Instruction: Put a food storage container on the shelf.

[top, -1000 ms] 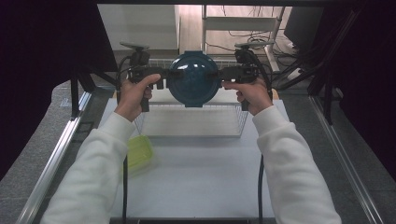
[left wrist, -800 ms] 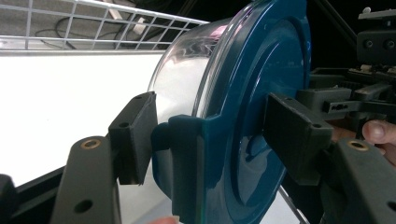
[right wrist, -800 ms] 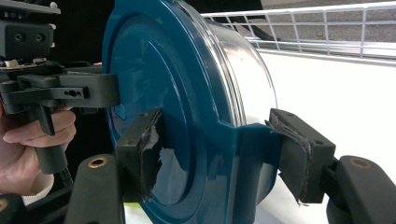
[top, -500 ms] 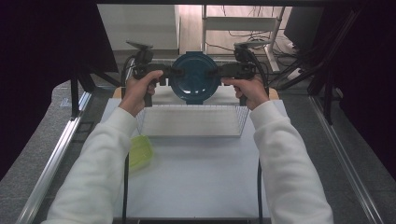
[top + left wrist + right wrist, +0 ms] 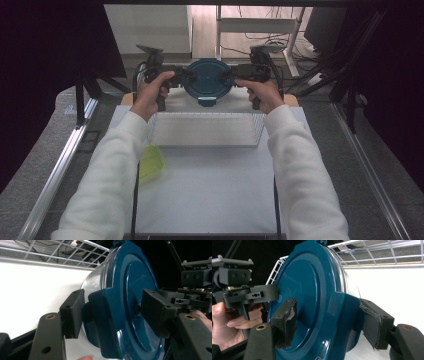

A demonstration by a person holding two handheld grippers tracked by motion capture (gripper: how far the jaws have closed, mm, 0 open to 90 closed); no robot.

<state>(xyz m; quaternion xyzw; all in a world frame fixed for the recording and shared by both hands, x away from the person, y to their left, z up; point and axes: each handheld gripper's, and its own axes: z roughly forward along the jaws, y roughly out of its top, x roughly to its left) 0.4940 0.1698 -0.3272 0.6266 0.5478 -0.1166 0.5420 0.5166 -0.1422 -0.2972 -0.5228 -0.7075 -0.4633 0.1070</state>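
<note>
A round clear container with a dark blue lid (image 5: 207,79) hangs between my two grippers beyond the far edge of the wire rack, lid facing up toward the high view. My left gripper (image 5: 186,75) clamps the lid's side clip (image 5: 100,322), one pad below it and one on the lid top. From the other side, my right gripper (image 5: 229,75) holds the opposite clip (image 5: 344,320); its jaws have just been opening a little, with the pads still against clip and lid. In the gripper views the left gripper (image 5: 113,312) and the right gripper (image 5: 329,323) both straddle the blue lid.
A white wire rack (image 5: 205,129) lies across the white table (image 5: 210,195) just in front of the container. A yellow-green object (image 5: 151,162) sits by the left sleeve. Metal rails (image 5: 65,155) run along both table sides, with dark curtains beyond.
Both hands have carried the container away from the person, past the rack's far edge, and lower. Its blue lid now faces up more squarely.
</note>
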